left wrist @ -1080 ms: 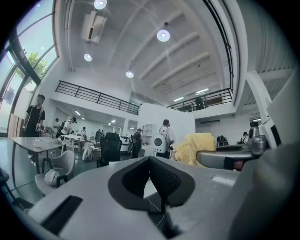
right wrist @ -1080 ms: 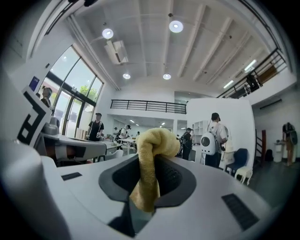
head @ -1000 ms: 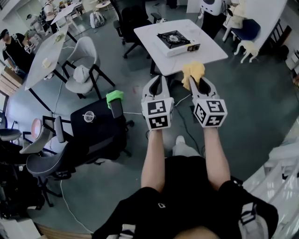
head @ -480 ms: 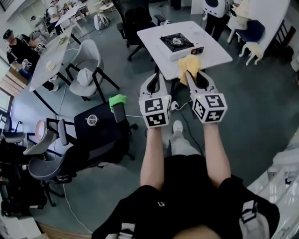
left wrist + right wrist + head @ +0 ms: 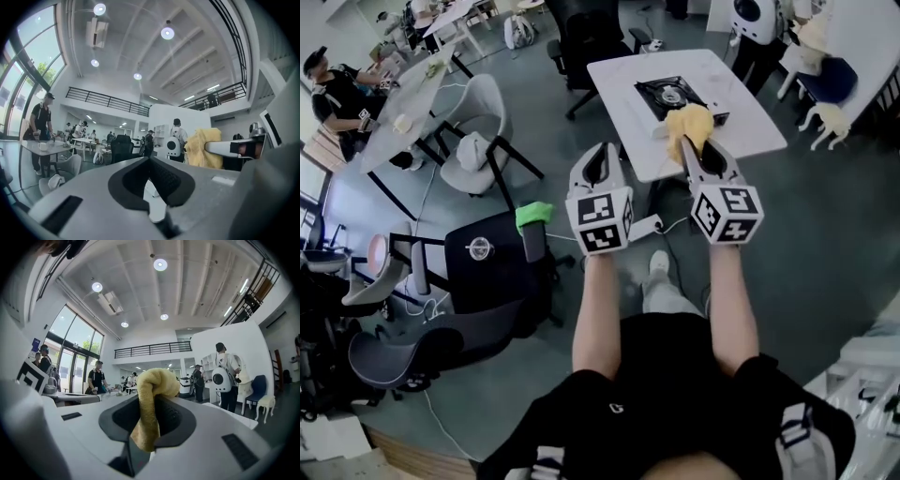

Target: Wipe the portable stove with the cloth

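No legible text, labels or numbers

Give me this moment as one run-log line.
left gripper: jaws shut, empty | right gripper: jaws shut on cloth | portable stove: on table, cloth not yet on it

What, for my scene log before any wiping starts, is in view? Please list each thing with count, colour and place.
black-topped portable gas stove: one, black and pale, on the square table
white square table: one, white, ahead of the person
yellow terry cloth: one, yellow, in the right gripper's jaws
black office chairs: two, black, one at left, one beyond the table
green object: one, green, by the left chair; kind unclear
pale grey chair: one, beside the long white table
seated bystander: one, dark clothes, far left
left hand-held gripper: pale grey, jaws together, empty
right hand-held gripper: pale grey, shut on the cloth
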